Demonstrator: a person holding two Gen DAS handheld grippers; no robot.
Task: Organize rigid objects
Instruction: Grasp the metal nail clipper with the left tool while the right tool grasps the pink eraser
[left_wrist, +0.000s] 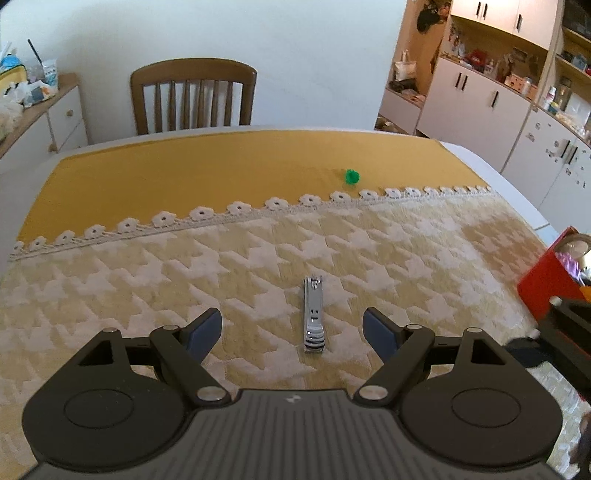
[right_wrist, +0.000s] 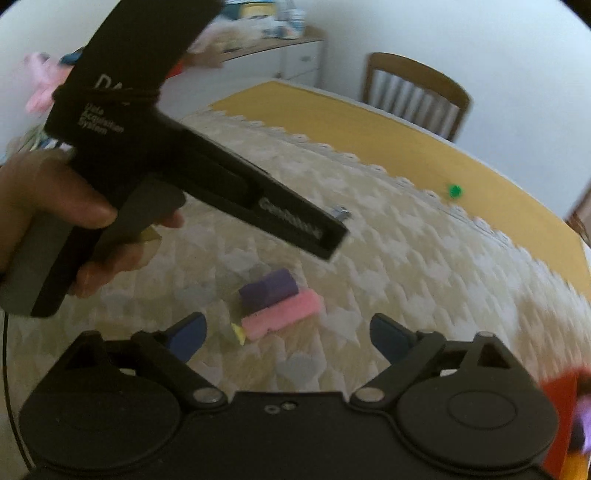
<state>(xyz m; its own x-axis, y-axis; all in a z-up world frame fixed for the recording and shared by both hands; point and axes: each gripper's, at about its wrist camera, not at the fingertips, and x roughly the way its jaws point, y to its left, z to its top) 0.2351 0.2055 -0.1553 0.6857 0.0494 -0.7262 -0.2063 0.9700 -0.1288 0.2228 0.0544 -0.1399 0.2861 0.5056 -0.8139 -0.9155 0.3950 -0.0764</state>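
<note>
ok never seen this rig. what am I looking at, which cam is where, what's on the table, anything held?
No robot: a person holds a handheld two-finger tool in each hand, each with a fisheye camera looking along its fingers. The left view shows the left tool open, empty, just short of a shiny metal nail clipper on the patterned cream tablecloth. A small green plastic cap sits farther off on the yellow cloth. The blurry right view shows the right tool open, empty, near a purple foam block touching a pink foam block. A red box sits at the right.
</note>
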